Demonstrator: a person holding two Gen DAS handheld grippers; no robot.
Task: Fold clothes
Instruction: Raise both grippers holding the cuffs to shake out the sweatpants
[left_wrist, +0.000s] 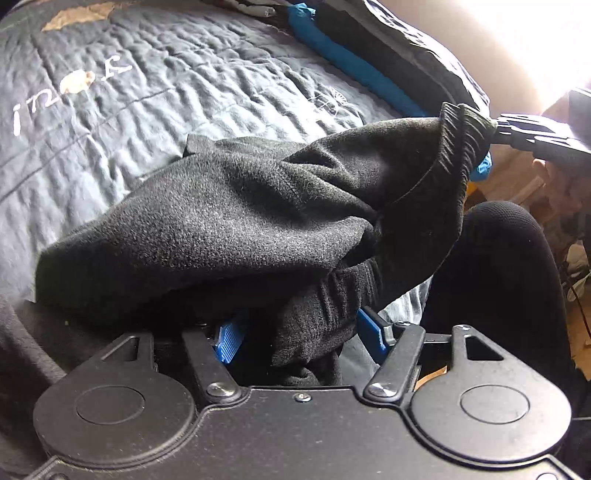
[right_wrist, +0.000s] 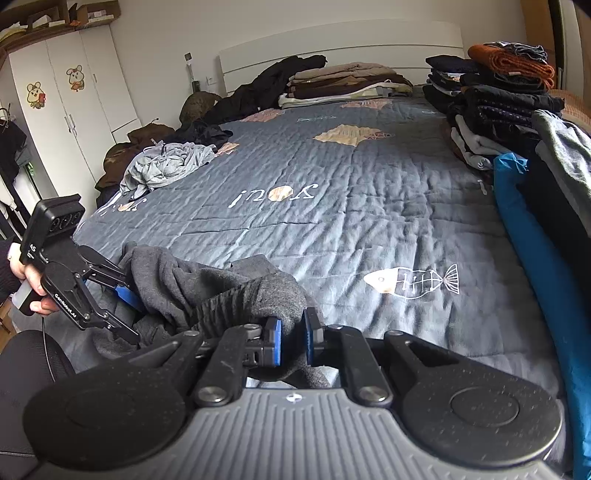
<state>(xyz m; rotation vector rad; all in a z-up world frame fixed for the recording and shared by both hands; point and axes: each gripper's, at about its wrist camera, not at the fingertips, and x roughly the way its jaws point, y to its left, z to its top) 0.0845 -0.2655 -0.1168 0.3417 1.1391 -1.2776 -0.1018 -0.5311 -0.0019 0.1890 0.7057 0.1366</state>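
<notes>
At the near edge of the bed (right_wrist: 369, 206), just in front of me, a dark grey garment (right_wrist: 207, 284) lies bunched, part on the quilt and part lifted between my two grippers. My right gripper (right_wrist: 292, 341) pinches a fold of it between its blue pads, close to a ribbed band (right_wrist: 225, 304) that looks like a waistband or cuff. My left gripper (right_wrist: 127, 314) sits at the garment's left end; its jaws stand spread around the cloth, and I cannot tell whether they grip it or only have it draped over them.

As I judge it, this piece is not folded: it is crumpled, with no flat panel or clean crease showing. Whether I am gathering it up to spread it or halfway through laying it out, I cannot say. It would need spreading flat on the quilt and then folding.

From the left wrist view the garment (left_wrist: 221, 221) runs as a thick roll from my left gripper (left_wrist: 295, 339) up to my right gripper (left_wrist: 517, 133) at the far right, so its long axis lies roughly left to right along the near bed edge, ribbed end towards the right.

Farther off, a loose grey heap (right_wrist: 166, 166) and dark clothes (right_wrist: 207, 133) lie on the left side, seemingly unfolded. Folded stacks (right_wrist: 491, 107) stand at the far right and by the headboard (right_wrist: 343, 83).
</notes>
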